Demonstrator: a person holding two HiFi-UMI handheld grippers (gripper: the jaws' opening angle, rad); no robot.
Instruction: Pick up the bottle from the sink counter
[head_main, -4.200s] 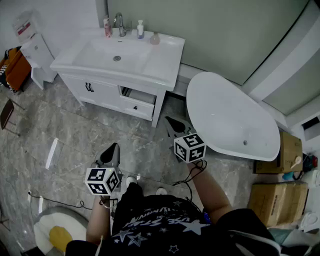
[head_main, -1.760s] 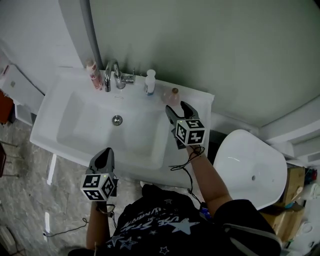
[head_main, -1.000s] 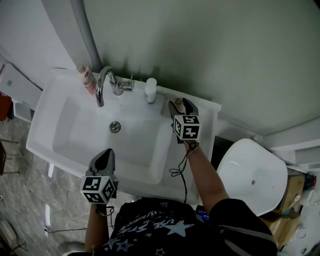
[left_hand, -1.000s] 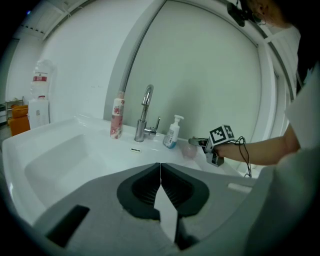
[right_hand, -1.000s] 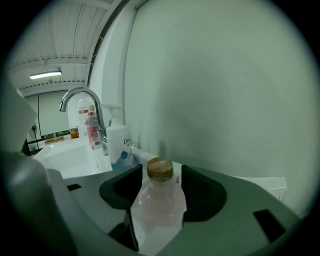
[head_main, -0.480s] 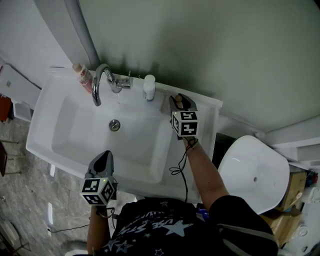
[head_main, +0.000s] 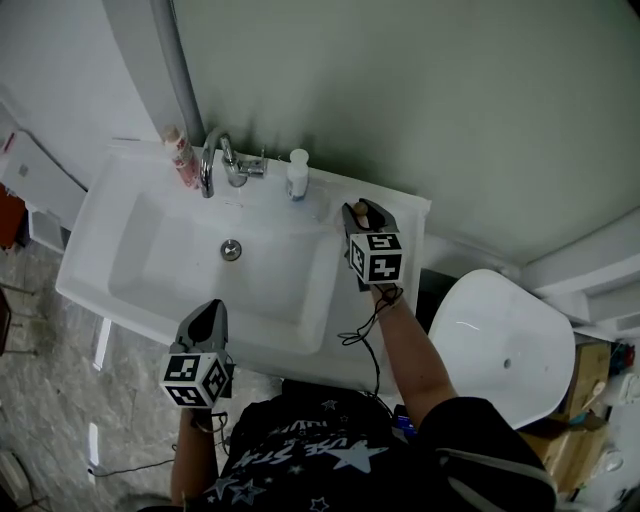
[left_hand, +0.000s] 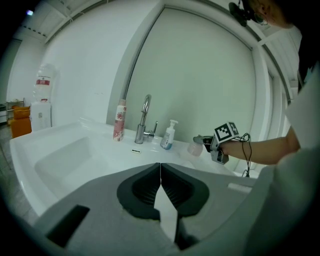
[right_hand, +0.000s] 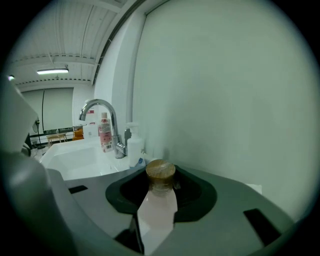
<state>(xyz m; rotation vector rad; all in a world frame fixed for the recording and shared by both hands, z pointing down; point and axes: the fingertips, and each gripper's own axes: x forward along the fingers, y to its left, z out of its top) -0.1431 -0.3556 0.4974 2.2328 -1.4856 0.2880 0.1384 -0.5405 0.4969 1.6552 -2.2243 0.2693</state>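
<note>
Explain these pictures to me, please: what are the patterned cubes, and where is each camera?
A person holds a two-jaw gripper in each hand; the cubes belong to them. One picture looks down from a head camera; the others come from a camera on each gripper. On the sink counter stand a faucet, a pump bottle and a pink bottle. The left gripper is shut, empty. The right gripper is closing its jaws on a small brown-capped bottle.

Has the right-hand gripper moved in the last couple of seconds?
Yes. The right gripper has gone forward toward the back wall, beside the pump bottle; its jaws are closing with the cork-topped bottle between them.
</note>
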